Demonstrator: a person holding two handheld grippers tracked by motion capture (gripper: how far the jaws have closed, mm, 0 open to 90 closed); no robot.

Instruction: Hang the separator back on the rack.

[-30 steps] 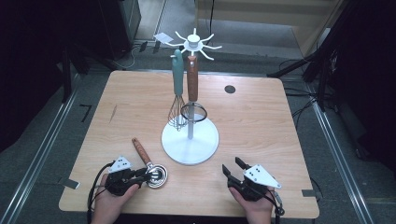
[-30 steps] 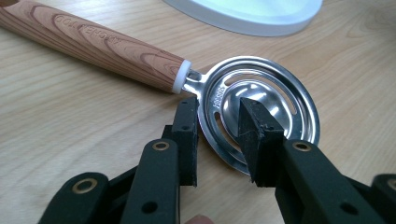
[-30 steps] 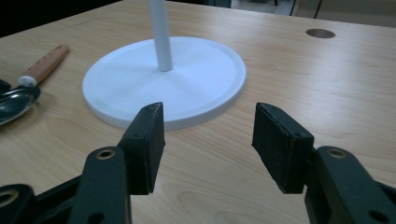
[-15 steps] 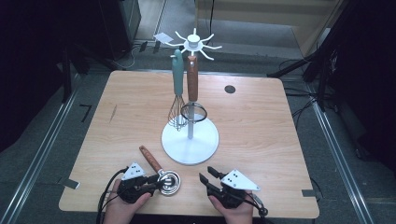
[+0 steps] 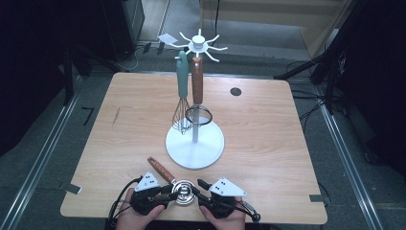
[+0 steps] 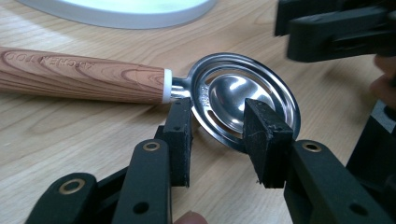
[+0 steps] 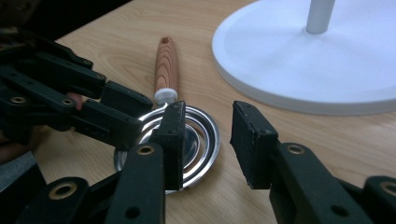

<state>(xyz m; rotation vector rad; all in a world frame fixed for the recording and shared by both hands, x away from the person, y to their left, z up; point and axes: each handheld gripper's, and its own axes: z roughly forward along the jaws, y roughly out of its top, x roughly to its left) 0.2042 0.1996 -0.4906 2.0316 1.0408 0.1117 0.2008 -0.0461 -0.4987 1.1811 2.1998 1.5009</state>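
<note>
Wooden-handled egg separator [image 5: 173, 181] lies flat, handle pointing up-left; left gripper [image 5: 165, 190] pinches its steel bowl, right gripper [image 5: 196, 184] narrowing, bowl rim between its jaws.

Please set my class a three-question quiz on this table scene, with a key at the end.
1. Multiple choice: what hangs from the white stand?
A) a teal-handled whisk and a wooden-handled ring tool
B) two mugs
C) nothing
2. True or false: the wooden-handled utensil on the table lies on top of the stand's base.
3. Fill in: the utensil's round head is made of shiny ____.

Key: 1 A. 2 False: it lies on the wood in front of the base, apart from it. 3 metal.
</note>
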